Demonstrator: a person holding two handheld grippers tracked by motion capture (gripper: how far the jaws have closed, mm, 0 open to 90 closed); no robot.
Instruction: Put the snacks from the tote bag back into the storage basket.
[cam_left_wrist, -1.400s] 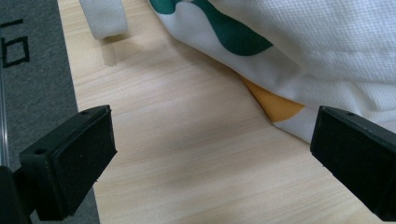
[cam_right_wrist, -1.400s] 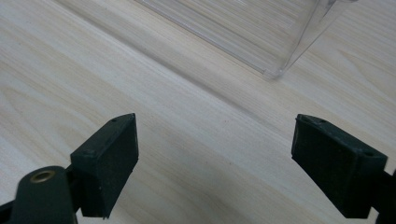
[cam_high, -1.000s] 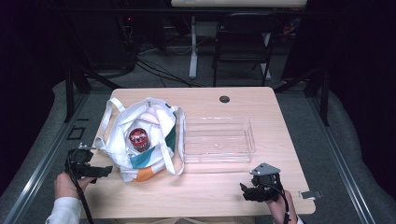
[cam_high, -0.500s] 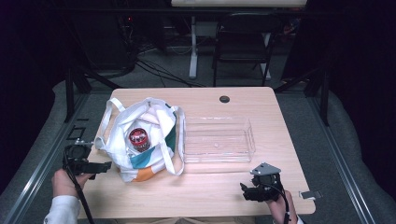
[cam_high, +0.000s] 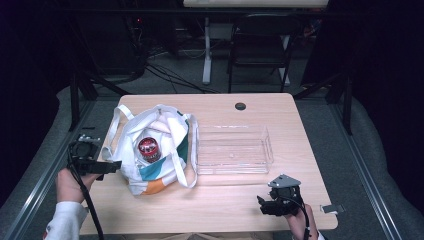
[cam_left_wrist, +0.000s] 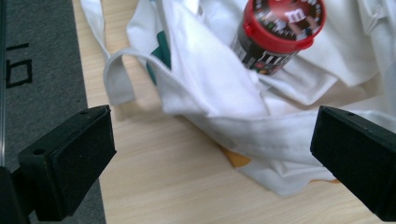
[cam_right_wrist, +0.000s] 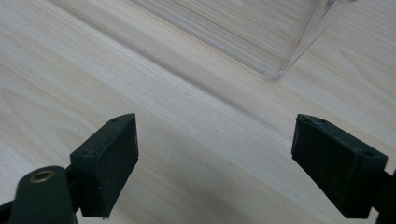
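Note:
A white cloth bag (cam_high: 155, 150) with teal and orange patches lies on the left half of the wooden table (cam_high: 225, 210). A red-lidded candy jar (cam_high: 148, 149) sits in its open mouth, also close up in the left gripper view as the jar (cam_left_wrist: 275, 32) on the bag's folds (cam_left_wrist: 261, 121). My left gripper (cam_high: 111, 166) hovers open at the table's left edge, just short of the bag. My right gripper (cam_high: 264, 205) stays open low over the front right of the table, nothing between its pads (cam_right_wrist: 109, 158).
A clear plastic tray (cam_high: 232, 149) stands right of the bag; its corner (cam_right_wrist: 275, 70) shows in the right gripper view. A round black grommet (cam_high: 240, 106) is set near the table's far edge. A chair and cables stand beyond the table.
My left gripper has drifted slightly left and back toward the table's edge, then eased toward the bag again. The right gripper has not moved.

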